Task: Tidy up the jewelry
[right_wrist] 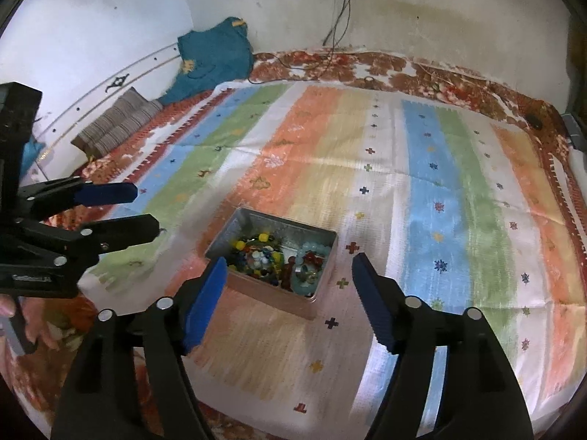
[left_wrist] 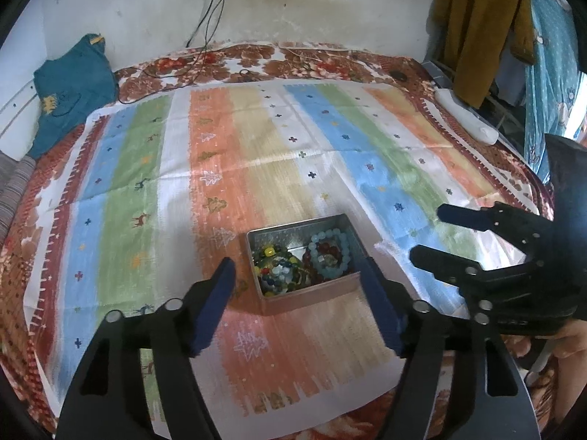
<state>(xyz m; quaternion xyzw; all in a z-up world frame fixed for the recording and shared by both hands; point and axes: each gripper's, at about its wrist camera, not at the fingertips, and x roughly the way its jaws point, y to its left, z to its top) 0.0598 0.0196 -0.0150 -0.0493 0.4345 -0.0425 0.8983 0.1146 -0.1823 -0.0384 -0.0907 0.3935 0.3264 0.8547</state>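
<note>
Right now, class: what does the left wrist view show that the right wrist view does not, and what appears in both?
Only the left wrist view shows the brown garment hanging beside a blue curtain. Only the right wrist view shows the striped cushion. Both share the open tin of bead bracelets, the striped cloth, the teal garment, and both open grippers.
</note>
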